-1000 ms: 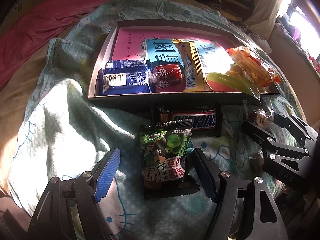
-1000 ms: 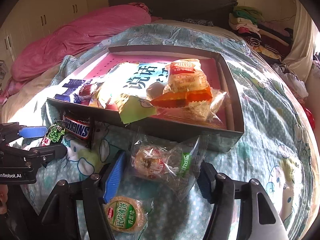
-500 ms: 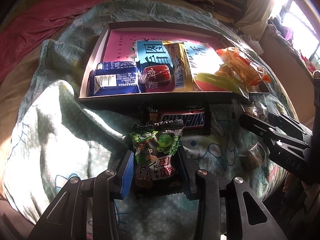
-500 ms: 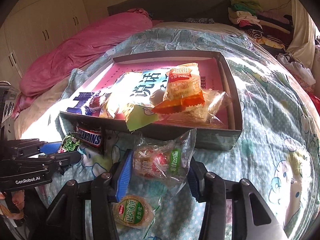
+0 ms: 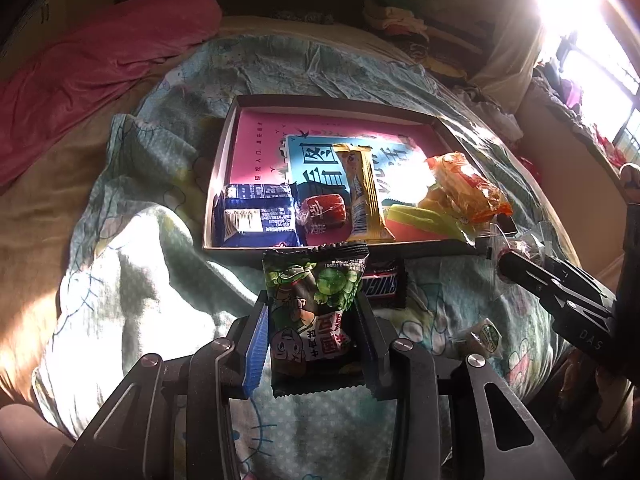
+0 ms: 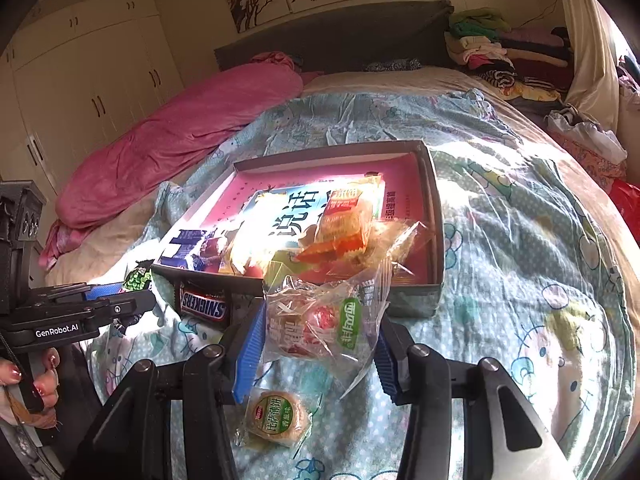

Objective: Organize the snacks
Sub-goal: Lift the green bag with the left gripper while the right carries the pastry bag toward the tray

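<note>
Left gripper (image 5: 316, 336): jaws narrowed, having just closed, both pads pressed on the sides of a green pea snack packet (image 5: 314, 304), which stands clear of the quilt (image 5: 160, 300).

Right gripper (image 6: 318, 348): jaws likewise just closed, pinching a clear crinkled wrapper (image 6: 320, 320) with a reddish sweet and a green label inside; the bag looks raised off the bedding.

Outward from the left tool: one Snickers bar (image 5: 380, 284) lies on the quilt at 1 o'clock of the pea packet, partly behind it. At 12 o'clock, the shallow box (image 5: 224, 168) with a pink lining. Inside it I count one blue packet (image 5: 256, 220), one red wrapped sweet (image 5: 322, 212), one yellow sachet (image 5: 364, 196), one green-yellow wrapper (image 5: 420, 220) and one orange-and-clear biscuit pack (image 5: 464, 188), all lying on a pink and blue printed sheet.

Outward from the right tool: one round green-labelled pastry (image 6: 276, 418) lies on the quilt at 7 o'clock of the held bag, near the blue pad.

A hand (image 6: 28, 384) with painted nails grips the left gripper's handle.

Loose on the quilt: two items. Held: two.
</note>
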`<state>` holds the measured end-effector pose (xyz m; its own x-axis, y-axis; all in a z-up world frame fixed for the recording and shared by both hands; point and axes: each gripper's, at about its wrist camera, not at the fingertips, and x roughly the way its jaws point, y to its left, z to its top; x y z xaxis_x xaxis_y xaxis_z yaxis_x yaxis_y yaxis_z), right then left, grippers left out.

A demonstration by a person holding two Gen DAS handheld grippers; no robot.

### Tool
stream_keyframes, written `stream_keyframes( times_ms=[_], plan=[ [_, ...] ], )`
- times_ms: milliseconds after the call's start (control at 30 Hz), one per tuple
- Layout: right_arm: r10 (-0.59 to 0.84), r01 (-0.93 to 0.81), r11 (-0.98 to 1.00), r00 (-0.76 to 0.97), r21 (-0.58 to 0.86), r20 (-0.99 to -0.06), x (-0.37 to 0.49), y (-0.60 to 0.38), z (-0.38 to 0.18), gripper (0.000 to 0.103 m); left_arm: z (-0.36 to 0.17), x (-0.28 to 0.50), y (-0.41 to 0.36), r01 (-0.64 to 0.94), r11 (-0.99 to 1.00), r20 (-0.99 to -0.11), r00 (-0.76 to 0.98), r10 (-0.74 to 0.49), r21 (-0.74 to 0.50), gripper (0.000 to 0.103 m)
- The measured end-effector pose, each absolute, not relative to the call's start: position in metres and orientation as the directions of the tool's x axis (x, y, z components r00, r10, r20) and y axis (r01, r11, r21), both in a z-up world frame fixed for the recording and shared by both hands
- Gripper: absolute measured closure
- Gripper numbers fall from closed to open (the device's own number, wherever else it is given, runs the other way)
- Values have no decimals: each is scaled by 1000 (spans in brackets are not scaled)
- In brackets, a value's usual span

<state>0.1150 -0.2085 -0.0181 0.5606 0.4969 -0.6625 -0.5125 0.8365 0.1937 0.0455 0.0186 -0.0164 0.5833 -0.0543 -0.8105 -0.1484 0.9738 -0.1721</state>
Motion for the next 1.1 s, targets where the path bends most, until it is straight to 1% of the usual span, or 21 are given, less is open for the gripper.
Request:
stream_keyframes(
  times_ms=[333,567,1100],
  plan=[
    [503,-490,847,612,206,-610,122,-222,-5,54,-2,47,17,-144,977,-788,614,-35,-155,63],
    [496,-469,856,634,215,-593,130,-232,0,54,2,53,16,-149,977,-782,623,-27,-153,63],
    [475,-463,866,639,190,-605,150,-224,-7,54,-6,84,9,-153,977,-784,621,-23,-149,63]
  ],
)
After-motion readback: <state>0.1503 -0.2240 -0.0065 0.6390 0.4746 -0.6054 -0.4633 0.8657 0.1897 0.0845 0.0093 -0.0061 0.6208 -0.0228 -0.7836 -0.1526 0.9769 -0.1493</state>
